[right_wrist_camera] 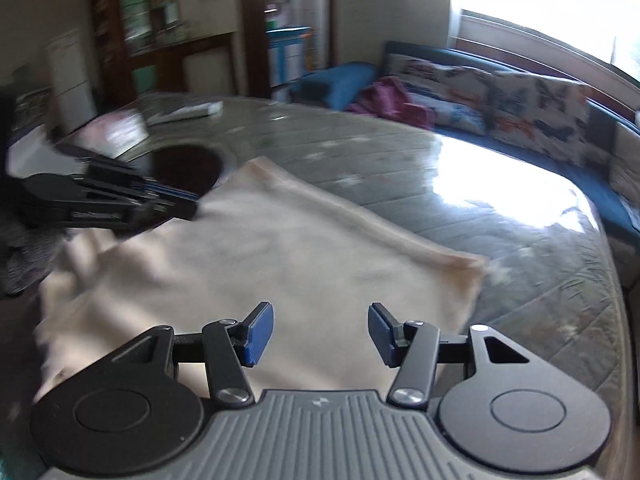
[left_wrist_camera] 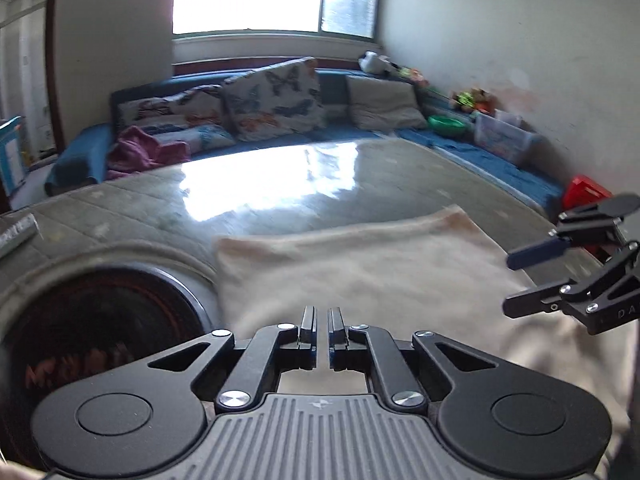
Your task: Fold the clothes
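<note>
The cloth (right_wrist_camera: 256,264) lies spread on the table (right_wrist_camera: 500,216), cream and soft-looking, one far corner beside a dark round opening (right_wrist_camera: 186,168) in the tabletop. It looks light and limp — it would likely sag and bunch when lifted, and may slide on the glossy surface, so a pinch at a corner or along a hem seems the best hold, one claw per corner to keep the edge straight. The left gripper (left_wrist_camera: 322,330) hovers low over the near part of the cloth, pointing across it toward the sofa (left_wrist_camera: 256,108); its fingers are nearly together with a slim gap, and I cannot tell whether any fabric is caught between them. The right gripper (right_wrist_camera: 320,334) hangs over the cloth's near edge, jaws spread wide, blue pads (right_wrist_camera: 260,334) facing each other — holding nothing.
</note>
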Demonstrator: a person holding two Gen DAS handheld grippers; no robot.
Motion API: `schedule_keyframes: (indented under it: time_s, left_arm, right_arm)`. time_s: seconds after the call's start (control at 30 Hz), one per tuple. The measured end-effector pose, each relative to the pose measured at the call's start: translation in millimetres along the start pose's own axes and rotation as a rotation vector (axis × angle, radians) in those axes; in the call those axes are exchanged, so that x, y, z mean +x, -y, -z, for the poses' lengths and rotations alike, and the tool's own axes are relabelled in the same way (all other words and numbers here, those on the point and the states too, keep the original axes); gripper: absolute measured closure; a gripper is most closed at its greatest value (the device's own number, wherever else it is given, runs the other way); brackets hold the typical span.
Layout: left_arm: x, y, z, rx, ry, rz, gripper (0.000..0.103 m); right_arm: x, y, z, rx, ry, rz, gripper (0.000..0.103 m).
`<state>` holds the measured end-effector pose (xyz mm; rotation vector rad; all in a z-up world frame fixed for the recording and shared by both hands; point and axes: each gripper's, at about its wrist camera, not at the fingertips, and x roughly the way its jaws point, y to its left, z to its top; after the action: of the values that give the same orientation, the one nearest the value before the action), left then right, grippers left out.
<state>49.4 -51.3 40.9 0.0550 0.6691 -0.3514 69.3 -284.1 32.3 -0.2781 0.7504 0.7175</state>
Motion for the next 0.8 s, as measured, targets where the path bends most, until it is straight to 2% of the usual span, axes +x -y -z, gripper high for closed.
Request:
schedule_keyframes:
  time_s: [0.17,0.33,0.37,0.47,0.67,0.7,0.8]
  left_arm:
    - [-30.5,24.6,26.3,0.054,-0.015,0.059,0.097]
    - [-74.0,42.9,44.7,0.071,-0.010,0.125,0.080]
    - [-82.2,46.8,48.7,0.076,-0.013,0.135,0.079]
    - [-101.7,57.5,62.1,0.090,-0.015,0.121,0.079]
    - [-106.7,67.4,80.7,0.000,-0.124,0.129,0.079]
    - [-106.6,70.4,83.4,-0.008,-0.131,0.131,0.076]
    - [-105.3,78.3,88.9,-0.044,-0.141,0.129,0.057]
  right_arm:
    - [-33.7,-46.1,23.9,-0.093,-0.032,-0.085,0.050]
    - [-62.4,-81.5,48.1,-0.175,-0.079,-0.154,0.050]
    - [-66.8,-87.6,53.1,-0.190,-0.088,-0.165,0.050]
    - [-71.7,-105.4,66.5,-0.265,-0.098,-0.153,0.052]
    - [-71.0,-132.4,79.1,-0.422,-0.047,-0.121,0.056]
    - [-69.9,-135.9,81.0,-0.451,-0.041,-0.112,0.057]
    - [-64.7,-143.7,84.9,-0.514,-0.025,-0.094,0.065]
